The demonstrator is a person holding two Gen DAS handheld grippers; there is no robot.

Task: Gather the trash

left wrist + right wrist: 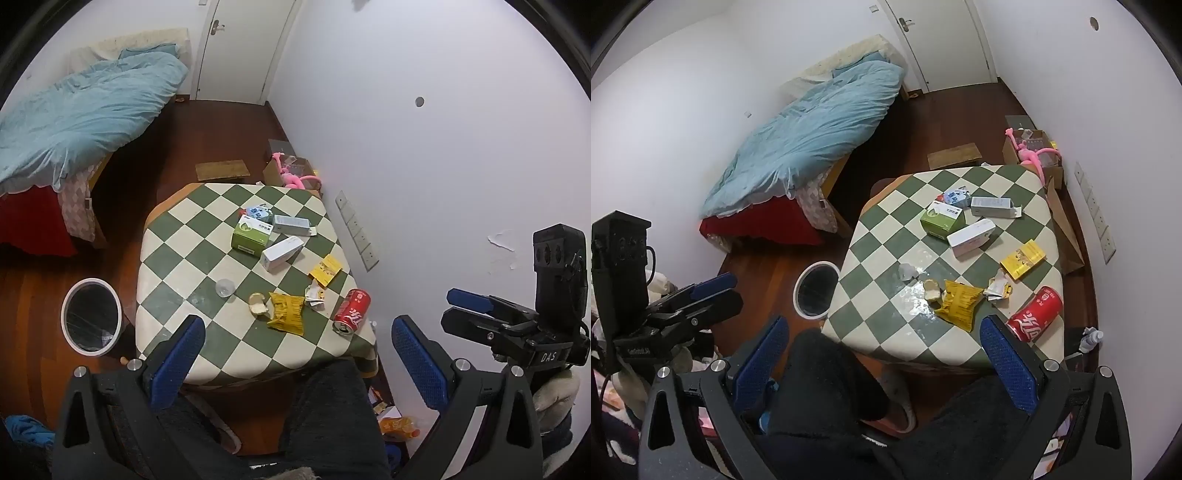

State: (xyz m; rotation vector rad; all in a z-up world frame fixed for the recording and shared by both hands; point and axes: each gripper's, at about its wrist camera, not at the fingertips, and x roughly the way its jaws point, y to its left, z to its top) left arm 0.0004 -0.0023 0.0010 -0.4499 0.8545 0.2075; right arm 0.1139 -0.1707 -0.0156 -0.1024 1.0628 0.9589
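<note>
Two claws: left claw (295, 369) and right claw (882, 369) both spread wide, gripping nothing, hanging short of the counter (173, 236)
Nearest trash: red can (1036, 319) on its side, just ahead of the right claw's right finger
Can's long axis: slanting away to the right, open end toward us
Other trash: yellow wrapper (958, 303) dead ahead, between the fingers
Bin (91, 316): on the floor, ahead-left of the left claw
Call: right hand looks nearer the can

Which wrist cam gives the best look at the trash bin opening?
Left wrist. There the trash bin shows its whole white rim and dark liner, unobstructed on the floor beside the table. In the right wrist view the bin looks smaller, its near rim edge cut off by the table corner.
</note>
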